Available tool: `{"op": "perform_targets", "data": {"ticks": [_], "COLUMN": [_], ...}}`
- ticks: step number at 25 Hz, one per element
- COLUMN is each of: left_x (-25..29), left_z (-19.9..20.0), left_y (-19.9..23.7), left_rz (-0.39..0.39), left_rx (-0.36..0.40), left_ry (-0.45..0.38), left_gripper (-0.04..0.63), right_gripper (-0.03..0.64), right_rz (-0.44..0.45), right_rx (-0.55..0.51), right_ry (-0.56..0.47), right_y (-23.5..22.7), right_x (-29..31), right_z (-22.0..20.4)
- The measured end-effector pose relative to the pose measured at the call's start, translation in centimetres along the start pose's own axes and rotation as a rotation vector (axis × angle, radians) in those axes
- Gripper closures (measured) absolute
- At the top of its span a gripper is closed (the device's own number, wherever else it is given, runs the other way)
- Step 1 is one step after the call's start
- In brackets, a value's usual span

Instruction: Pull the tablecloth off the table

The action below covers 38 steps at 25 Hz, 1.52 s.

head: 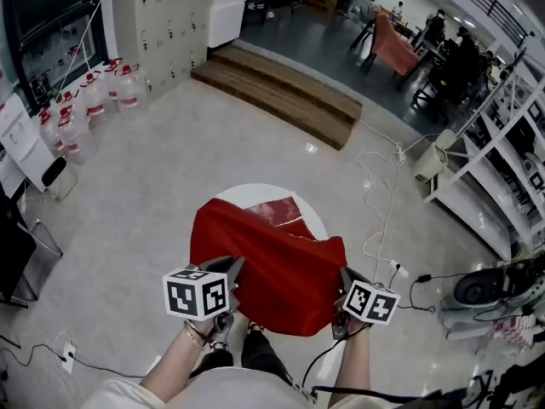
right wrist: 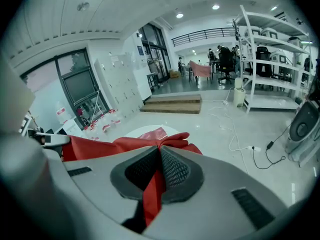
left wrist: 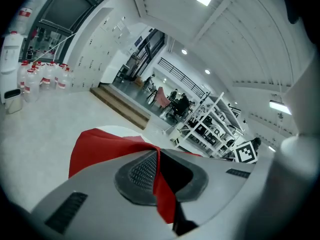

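Note:
The red tablecloth (head: pixel 271 267) hangs bunched and lifted between my two grippers, above the near half of the small round white table (head: pixel 312 215). A paler red part of it (head: pixel 277 212) still lies on the far side of the tabletop. My left gripper (head: pixel 234 268) is shut on the cloth's near left edge, and the red fabric (left wrist: pixel 97 149) runs pinched between its pads (left wrist: pixel 146 171). My right gripper (head: pixel 344 277) is shut on the near right edge. There the cloth (right wrist: pixel 100 146) passes between the pads (right wrist: pixel 172 169) and hangs below them.
Several water bottles (head: pixel 89 100) stand by the lockers at the far left. A wooden step (head: pixel 277 92) crosses the floor beyond the table. Cables (head: pixel 379 203) trail on the floor to the right, near white shelving (head: pixel 502 169) and a round machine (head: pixel 481 288).

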<state>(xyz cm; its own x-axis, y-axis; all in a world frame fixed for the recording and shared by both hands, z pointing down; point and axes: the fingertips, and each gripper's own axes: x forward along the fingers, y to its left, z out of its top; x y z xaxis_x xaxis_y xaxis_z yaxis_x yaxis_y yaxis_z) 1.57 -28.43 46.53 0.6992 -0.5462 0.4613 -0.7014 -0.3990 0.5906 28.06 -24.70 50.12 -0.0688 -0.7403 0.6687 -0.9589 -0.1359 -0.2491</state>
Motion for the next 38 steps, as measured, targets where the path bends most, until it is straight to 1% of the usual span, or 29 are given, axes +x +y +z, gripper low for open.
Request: {"op": "perform_targets", "data": {"ticks": [7,10,13,16,20,25,28,32,38], "left_x": [0.1,0.2,0.1,0.2,0.0,0.1,-0.3,-1.3,-2.6], "left_z": [-1.4,-1.7,-1.8,-1.6,-3.0,-5.9,-7.9,-9.6,-12.5], "left_y": [-2.5,-3.3,-4.5,-6.3,-8.8,-12.2,-13.7,-14.7,-17.3], "left_rz": [-0.078,-0.092,-0.105,-0.125,-0.146,-0.133,-0.124,-0.114,-0.112], "left_rx": [0.029,0.031,0.044,0.077,0.082,0.077,0.076,0.065,0.074], "left_ry": [0.032,0.042,0.044,0.034,0.027,0.022,0.028,0.025,0.018], "left_gripper": [0.569,0.569,0.569,0.569,0.569,0.569,0.569,0.569,0.569], "right_gripper": [0.578,0.578,0.578,0.578,0.578,0.578,0.578,0.578,0.578], "right_rz": [-0.056,-0.055,-0.035,-0.054,-0.027,-0.015,-0.035,-0.024,-0.016], "right_rx": [0.047,0.062,0.077,0.085,0.121,0.156,0.179,0.189,0.204], "right_ry": [-0.046,-0.061,-0.084,-0.118,-0.152,-0.175,-0.182,-0.195,-0.202], "right_y": [-1.5,-1.6,-1.7,-3.0,-4.7,-8.6,-10.8,-11.8,-13.6], "right_x": [-3.9,-4.8,-5.7,-7.0,-9.2,-13.0,-15.1,-16.8,-19.7], "right_z": [-1.6,-1.9,-1.9,-1.6,-2.4,-3.8,-5.1,-6.2,-8.6]}}
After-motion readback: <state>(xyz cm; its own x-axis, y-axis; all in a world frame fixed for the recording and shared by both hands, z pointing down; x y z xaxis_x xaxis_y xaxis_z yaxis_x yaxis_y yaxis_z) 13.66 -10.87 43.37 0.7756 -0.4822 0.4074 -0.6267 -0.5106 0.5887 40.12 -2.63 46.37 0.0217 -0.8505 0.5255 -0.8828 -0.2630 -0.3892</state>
